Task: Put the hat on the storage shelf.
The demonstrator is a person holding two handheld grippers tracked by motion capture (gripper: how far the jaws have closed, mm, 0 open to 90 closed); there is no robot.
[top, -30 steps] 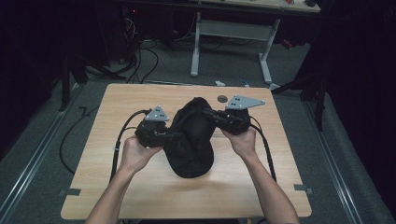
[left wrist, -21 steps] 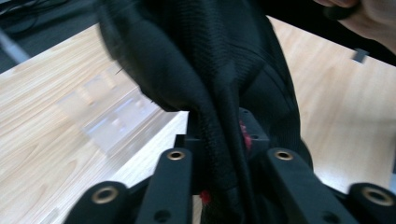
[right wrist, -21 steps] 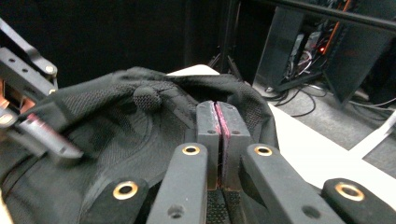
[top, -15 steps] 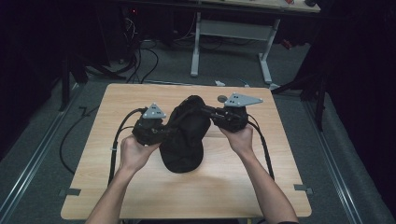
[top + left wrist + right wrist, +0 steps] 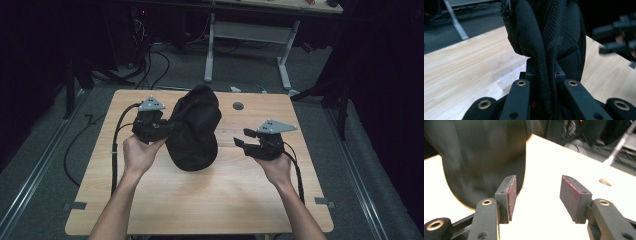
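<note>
Wooden table (image 5: 150, 200) bore a soft, limp black bag (image 5: 194, 131); my left gripper (image 5: 545, 85) pinched its seam, right gripper (image 5: 536, 195) gaped empty beside it.

Bag (image 5: 194, 131) sits mid-table (image 5: 150, 200), slightly toward the far edge. Left gripper (image 5: 159, 127) touches bag's left side, fabric between its 2 jaws. Right gripper (image 5: 241, 138) is right of bag, apart from it. Small hole (image 5: 238, 106) in tabletop, behind-right of bag.

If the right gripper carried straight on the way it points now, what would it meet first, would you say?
Most likely the black fabric bag: the right gripper, jaws open, points toward it across bare wooden table. In its own view, the bag sits slightly left, so depth is uncertain.
</note>
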